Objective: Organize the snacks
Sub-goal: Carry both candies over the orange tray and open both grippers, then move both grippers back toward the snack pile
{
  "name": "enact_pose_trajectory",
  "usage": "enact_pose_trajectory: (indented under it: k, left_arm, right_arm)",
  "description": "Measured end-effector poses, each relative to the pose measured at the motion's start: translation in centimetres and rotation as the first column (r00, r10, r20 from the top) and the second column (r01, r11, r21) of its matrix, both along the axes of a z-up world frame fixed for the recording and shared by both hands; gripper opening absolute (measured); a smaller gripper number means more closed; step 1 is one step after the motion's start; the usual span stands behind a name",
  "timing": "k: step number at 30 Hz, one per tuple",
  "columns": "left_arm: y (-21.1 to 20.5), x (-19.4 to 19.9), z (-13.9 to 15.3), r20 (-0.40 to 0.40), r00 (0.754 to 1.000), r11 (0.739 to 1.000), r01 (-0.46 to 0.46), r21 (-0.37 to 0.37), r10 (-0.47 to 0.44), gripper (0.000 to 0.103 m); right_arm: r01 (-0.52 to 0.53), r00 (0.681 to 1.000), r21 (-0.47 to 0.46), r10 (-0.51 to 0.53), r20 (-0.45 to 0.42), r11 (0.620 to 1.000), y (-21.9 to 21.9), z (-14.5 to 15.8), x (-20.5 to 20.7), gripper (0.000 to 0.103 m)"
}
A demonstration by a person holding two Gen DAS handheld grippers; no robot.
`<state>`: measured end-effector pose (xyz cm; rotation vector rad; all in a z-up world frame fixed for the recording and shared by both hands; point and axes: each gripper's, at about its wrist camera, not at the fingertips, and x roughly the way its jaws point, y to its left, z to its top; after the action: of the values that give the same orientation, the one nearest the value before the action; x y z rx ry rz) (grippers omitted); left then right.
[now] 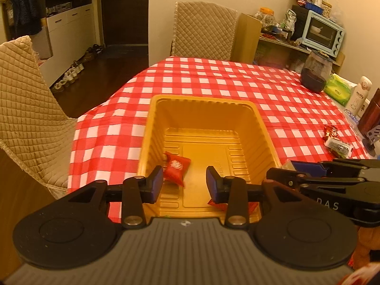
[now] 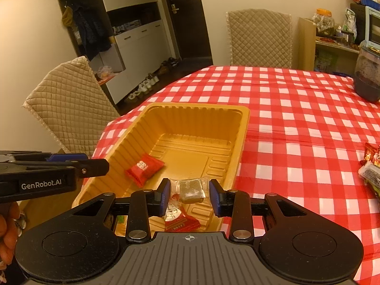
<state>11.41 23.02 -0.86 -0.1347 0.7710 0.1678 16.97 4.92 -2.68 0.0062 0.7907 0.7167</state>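
Meanwhile, over the gold tray [image 2: 239, 128], the right gripper [image 2: 190, 196] pinches a clear-wrapped brown snack [image 2: 191, 188] above its near end, while the left gripper [image 1: 184, 182] hangs spread and empty.

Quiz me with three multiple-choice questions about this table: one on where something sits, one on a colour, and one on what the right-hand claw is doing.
1. Where does the tray stand?
A. On a chair
B. On the checked tablecloth
C. On the floor

2. What colour is the tray?
A. Blue
B. Green
C. Gold

3. What is the right gripper doing?
A. It is closed on a clear-wrapped sweet
B. It is wide open and empty
C. It is closed on a bottle

Answers:
1. B: red and white checks show all around the tray.
2. C: its ribbed walls and floor are gold.
3. A: the wrapper spans the gap between both pads.
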Motion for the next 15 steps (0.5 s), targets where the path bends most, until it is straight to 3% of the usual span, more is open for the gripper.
enact_pose_trajectory:
  k: [7,8,9,10,15]
  left_arm:
    - [0.5,-0.6,0.4,0.010,1.000,1.000,-0.021,-0.009,0.021,0.037]
    - [0.5,-0.6,0.4,0.011,1.000,1.000,-0.022,-0.009,0.022,0.037]
    - [0.5,-0.7,0.4,0.012,1.000,1.000,-0.023,-0.009,0.023,0.037]
    - [0.6,-0.8,0.5,0.014,1.000,1.000,-0.024,-0.009,0.024,0.038]
    - [0.2,-1.3,0.6,0.018,0.999,1.000,-0.026,-0.015,0.026,0.045]
  right_arm:
    - [-0.022,1.000,0.033,0.022,0.001,0.999,0.5,0.3,-0.2,0.038]
    - [-0.026,1.000,0.038,0.026,-0.003,0.999,0.6,0.3,-0.1,0.044]
    - [-0.024,1.000,0.044,0.024,-0.004,0.999,0.5,0.3,0.0,0.061]
    - [-0.016,1.000,0.052,0.017,-0.004,0.999,0.4,0.3,0.0,0.069]
    - [0.014,1.000,0.060,-0.014,-0.001,0.998,-1.0,0.7,-0.1,0.069]
